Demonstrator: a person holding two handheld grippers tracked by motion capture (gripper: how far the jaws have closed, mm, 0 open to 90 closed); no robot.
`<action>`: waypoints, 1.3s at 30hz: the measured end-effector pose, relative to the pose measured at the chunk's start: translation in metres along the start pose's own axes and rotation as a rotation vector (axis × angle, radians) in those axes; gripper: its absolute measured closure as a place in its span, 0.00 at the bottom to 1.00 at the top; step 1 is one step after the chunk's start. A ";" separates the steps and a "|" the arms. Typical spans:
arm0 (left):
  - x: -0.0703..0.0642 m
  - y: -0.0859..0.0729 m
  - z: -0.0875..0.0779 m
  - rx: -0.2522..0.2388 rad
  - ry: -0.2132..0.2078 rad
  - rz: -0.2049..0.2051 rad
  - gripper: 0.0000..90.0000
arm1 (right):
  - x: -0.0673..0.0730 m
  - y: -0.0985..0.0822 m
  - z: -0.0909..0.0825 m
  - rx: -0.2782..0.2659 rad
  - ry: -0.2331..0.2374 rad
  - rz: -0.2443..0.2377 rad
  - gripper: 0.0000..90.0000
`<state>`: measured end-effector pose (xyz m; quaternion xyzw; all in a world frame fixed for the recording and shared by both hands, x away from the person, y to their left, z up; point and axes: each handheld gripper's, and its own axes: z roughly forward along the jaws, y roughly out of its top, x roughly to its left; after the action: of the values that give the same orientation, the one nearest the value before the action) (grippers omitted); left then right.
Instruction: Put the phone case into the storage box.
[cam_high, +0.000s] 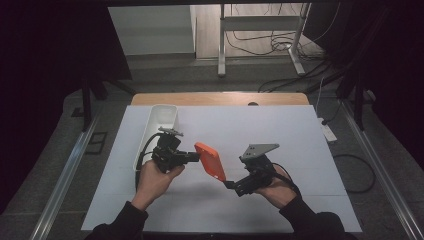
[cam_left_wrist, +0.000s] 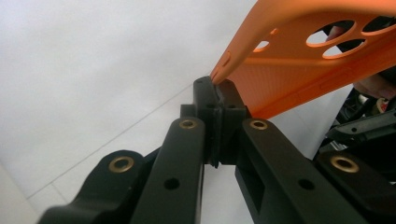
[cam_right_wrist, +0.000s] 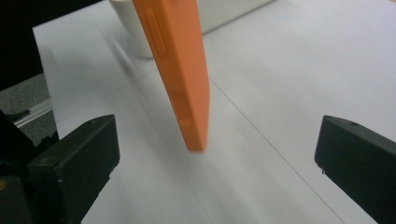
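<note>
Left claw pinches orange case edge.

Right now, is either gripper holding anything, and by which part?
The left gripper pinches the orange phone case by a corner edge; the right gripper is open.

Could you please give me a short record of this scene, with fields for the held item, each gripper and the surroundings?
held item: orange phone case, lifted above the table, camera cut-outs visible
left gripper: shut on one edge of the phone case
right gripper: jaws wide open, case hanging between them, pads not touching it
table: white sheet on it
other things: white bin at the far left of the sheet
</note>
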<state>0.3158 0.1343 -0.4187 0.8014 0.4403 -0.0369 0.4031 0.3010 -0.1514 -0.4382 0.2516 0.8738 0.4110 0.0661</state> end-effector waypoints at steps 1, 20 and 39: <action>0.001 0.000 -0.001 0.001 -0.003 0.001 0.99 | -0.001 -0.002 -0.002 0.003 -0.003 0.001 0.00; 0.013 0.007 -0.007 0.009 0.020 0.014 0.99 | -0.008 -0.024 -0.031 -0.005 -0.047 0.021 0.00; 0.026 0.017 -0.015 0.005 0.034 -0.011 0.99 | -0.019 -0.047 -0.066 -0.020 -0.118 0.065 0.00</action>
<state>0.3393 0.1574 -0.4091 0.8006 0.4511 -0.0266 0.3935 0.2781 -0.2316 -0.4321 0.3031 0.8556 0.4058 0.1068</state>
